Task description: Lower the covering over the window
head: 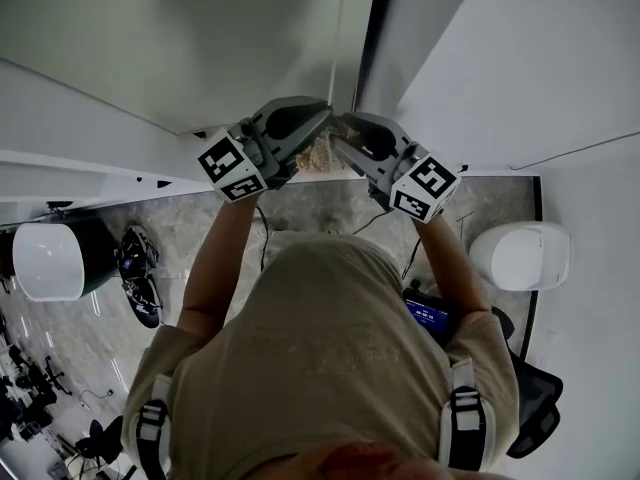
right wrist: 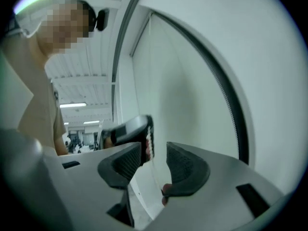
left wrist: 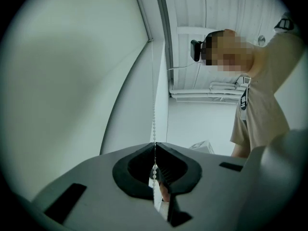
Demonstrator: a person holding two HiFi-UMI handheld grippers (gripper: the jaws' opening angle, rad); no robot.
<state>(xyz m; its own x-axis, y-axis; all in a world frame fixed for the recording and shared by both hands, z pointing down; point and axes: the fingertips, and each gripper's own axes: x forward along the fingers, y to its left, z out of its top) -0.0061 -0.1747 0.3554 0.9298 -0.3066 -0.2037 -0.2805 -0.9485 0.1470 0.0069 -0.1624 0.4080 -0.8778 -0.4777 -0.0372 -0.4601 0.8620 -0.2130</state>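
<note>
Left gripper [left wrist: 155, 147] clenched, right gripper [right wrist: 154, 154] agape.

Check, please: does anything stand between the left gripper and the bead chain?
Nothing visible does. The left gripper is shut on the bead chain, which hangs free above its jaws.

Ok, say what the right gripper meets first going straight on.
Probably the left gripper, shut on the bead chain, just ahead of the right gripper's open fingers; beyond, the white window covering. Depth is unclear.

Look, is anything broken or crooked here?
Nothing stands out. The bead chain hangs straight down into the left gripper, which is shut on it, and the right gripper is open.
</note>
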